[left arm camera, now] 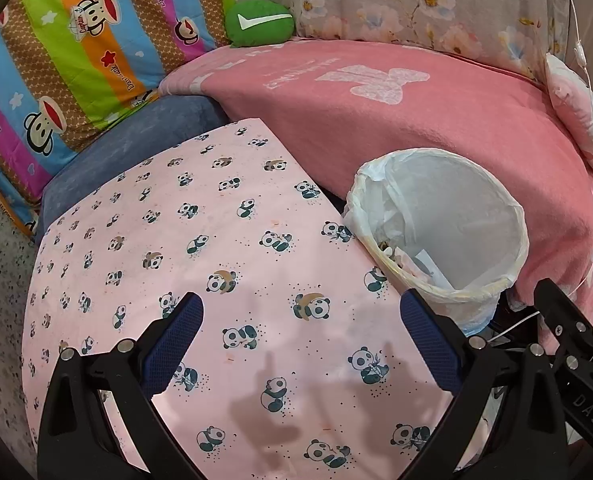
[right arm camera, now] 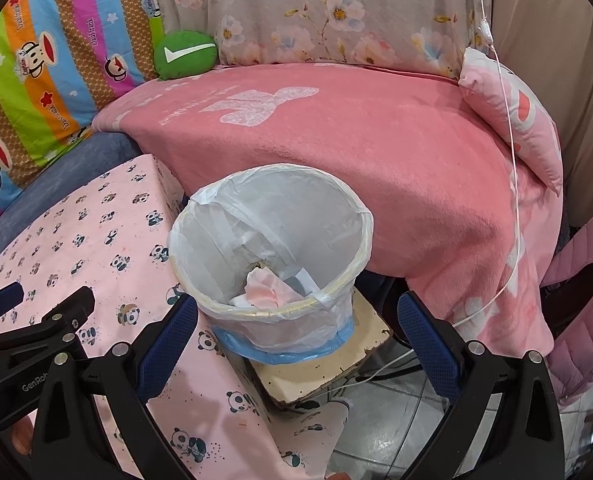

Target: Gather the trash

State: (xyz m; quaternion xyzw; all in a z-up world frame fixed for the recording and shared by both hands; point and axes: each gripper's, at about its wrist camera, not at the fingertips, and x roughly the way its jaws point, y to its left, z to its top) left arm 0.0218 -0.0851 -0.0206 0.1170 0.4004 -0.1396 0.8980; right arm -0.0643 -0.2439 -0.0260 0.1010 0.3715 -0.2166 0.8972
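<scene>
Both ribbed-pad grippers, left gripper (left arm camera: 302, 330) and right gripper (right arm camera: 298, 330), gaping (empty), round plastic-lined bin (right arm camera: 270, 256), crumpled tissue (right arm camera: 266, 290)

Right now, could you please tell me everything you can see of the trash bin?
The trash bin is a small round bucket, upright and open-topped, lined with a thin white plastic bag folded over its yellowish rim; a blue band shows low on its wall. It stands on a worn cream block beside the panda-print cloth. Crumpled pinkish tissue and paper scraps lie inside.
</scene>
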